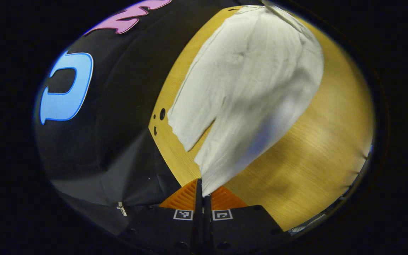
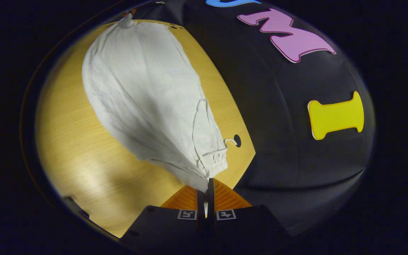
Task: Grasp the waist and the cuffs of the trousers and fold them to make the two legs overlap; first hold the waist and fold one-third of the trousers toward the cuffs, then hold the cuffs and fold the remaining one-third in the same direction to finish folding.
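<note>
White trousers [image 1: 250, 88] hang stretched over the wooden table [image 1: 313, 152], lifted at both ends. In the left gripper view, my left gripper [image 1: 203, 193] is shut on one cuff corner, and the two legs split just ahead of the fingers. In the right gripper view, my right gripper [image 2: 206, 193] is shut on the edge of the trousers [image 2: 147, 95] at the elastic waistband [image 2: 215, 161]. A drawstring end [image 2: 231, 141] dangles beside the waistband. Most of the cloth sags between the two grips, above the table [image 2: 83, 163].
Dark round holes [image 1: 162, 114] mark the table near its edge by the black booth wall [image 1: 119, 106]. Another hole [image 2: 237, 140] shows by the waistband in the right gripper view. The table's rim [image 1: 345, 193] curves along the right side.
</note>
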Demonstrator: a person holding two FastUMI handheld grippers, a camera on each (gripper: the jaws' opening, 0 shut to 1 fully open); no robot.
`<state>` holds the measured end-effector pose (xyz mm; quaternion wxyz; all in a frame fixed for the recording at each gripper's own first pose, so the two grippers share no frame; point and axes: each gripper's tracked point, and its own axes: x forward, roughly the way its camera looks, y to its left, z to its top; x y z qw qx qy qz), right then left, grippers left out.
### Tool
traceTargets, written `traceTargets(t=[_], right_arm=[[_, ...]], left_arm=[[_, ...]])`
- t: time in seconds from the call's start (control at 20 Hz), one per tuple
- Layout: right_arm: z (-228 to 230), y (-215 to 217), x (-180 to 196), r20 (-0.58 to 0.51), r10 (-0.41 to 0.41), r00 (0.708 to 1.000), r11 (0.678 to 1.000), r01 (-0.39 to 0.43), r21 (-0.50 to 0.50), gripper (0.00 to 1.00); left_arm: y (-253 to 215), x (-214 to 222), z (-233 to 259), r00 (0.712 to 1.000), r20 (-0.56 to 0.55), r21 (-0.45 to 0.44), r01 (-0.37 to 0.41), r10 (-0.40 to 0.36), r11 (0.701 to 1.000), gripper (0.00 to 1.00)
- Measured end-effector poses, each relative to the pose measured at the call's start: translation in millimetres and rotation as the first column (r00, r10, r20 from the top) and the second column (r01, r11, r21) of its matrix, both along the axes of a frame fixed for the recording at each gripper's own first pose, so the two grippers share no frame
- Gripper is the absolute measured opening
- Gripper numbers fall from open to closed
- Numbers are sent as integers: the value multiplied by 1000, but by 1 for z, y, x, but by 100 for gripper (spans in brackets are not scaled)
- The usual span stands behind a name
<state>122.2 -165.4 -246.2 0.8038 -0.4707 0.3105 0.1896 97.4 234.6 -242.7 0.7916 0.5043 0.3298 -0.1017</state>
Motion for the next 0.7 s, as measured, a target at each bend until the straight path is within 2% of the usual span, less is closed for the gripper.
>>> traceTargets(t=[0.15, 0.25, 0.45, 0.55, 0.65, 0.7], right_arm=[[21, 1, 28, 44, -80, 996, 992, 75, 98, 5], [33, 4, 47, 63, -152, 986, 976, 140, 168, 5], [54, 9, 96, 102, -322, 941, 903, 273, 333, 5], [60, 9, 120, 112, -368, 923, 876, 304, 375, 5], [59, 13, 144, 107, -410, 906, 843, 332, 423, 5], [54, 15, 154, 87, -440, 894, 813, 355, 462, 5]], left_arm=[[-2, 28, 25, 997, 49, -89, -53, 58, 995, 5], [-3, 47, 45, 990, 87, -151, -93, 107, 984, 5], [1, 100, 64, 968, 136, -254, -171, 210, 952, 5], [0, 131, 62, 951, 129, -344, -224, 282, 912, 5], [-4, 161, 56, 925, 106, -451, -282, 364, 847, 5], [-5, 176, 54, 912, 94, -491, -305, 398, 816, 5]])
